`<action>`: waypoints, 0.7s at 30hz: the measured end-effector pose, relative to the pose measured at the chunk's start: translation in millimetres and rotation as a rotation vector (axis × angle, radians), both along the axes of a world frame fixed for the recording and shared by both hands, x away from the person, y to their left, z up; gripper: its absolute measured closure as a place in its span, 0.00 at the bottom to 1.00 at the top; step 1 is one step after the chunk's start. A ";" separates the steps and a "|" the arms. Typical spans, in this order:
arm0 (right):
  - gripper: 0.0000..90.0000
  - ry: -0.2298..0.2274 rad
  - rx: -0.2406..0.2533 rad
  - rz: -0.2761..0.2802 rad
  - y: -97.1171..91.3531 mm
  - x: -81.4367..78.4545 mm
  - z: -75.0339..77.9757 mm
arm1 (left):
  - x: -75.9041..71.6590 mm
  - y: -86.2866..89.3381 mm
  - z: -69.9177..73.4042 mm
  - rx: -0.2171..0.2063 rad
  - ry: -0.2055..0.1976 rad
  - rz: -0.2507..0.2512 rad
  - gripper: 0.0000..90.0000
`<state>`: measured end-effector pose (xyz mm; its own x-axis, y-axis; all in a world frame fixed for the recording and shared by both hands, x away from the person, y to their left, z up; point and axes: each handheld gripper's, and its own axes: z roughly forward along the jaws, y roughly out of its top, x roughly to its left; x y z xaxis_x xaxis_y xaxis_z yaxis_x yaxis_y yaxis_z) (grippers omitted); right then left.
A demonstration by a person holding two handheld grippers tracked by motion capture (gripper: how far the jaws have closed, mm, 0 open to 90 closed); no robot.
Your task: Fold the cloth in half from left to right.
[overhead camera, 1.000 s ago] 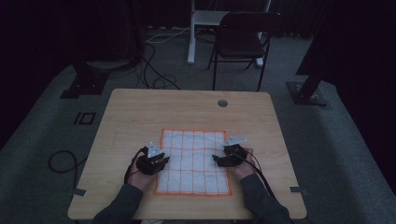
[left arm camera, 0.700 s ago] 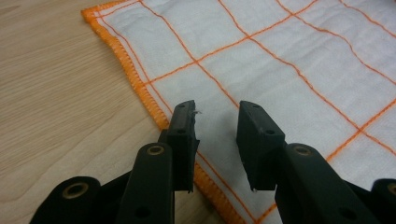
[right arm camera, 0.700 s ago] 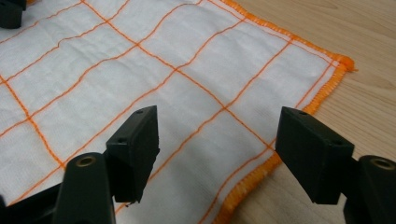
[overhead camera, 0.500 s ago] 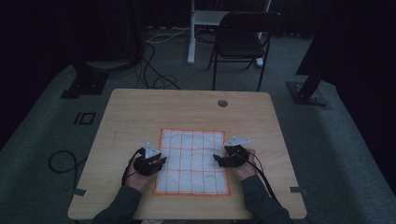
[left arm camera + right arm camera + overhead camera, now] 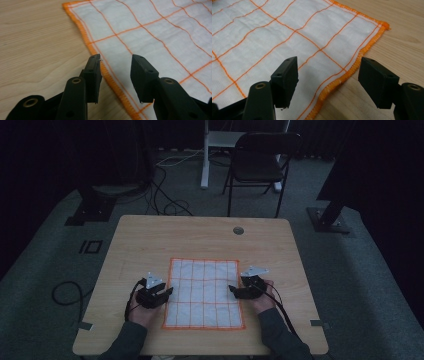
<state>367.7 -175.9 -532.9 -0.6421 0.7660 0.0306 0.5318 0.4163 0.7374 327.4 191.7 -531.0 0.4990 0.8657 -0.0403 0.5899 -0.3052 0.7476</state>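
Cloth (image 5: 204, 292) flat on table (image 5: 150, 240); left gripper (image 5: 116, 72) just opening astride its hem, right gripper (image 5: 328, 80) open too, so a shallow bite could slip off the edge.

The cloth (image 5: 204, 293) is white, crossed by thin orange lines into a grid of squares, with a thick orange stitched hem (image 5: 110, 75) all round. The table (image 5: 200, 237) is pale wood with a faint grain. Both grippers, left (image 5: 167, 292) and right (image 5: 232, 289), are black, each topped by a grey plate; at 12 o'clock stands a black chair (image 5: 260, 162).
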 end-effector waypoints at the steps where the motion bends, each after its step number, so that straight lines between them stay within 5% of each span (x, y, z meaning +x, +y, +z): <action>1: 0.36 0.002 -0.004 0.000 0.2 0.1 -0.4 | 1.4 1.8 -0.5 -0.005 0.002 0.013 0.68; 10: 0.39 0.006 -0.032 -0.005 1.0 1.1 -3.4 | 11.3 6.3 -8.7 -0.015 0.049 0.062 0.64; 15: 0.42 0.012 -0.046 -0.020 1.2 2.5 -5.4 | 13.2 4.5 -9.9 -0.059 0.057 0.044 0.61; 21: 0.42 0.006 -0.057 -0.014 2.7 2.4 -6.6 | 12.4 -7.9 -10.0 -0.028 0.045 0.017 0.63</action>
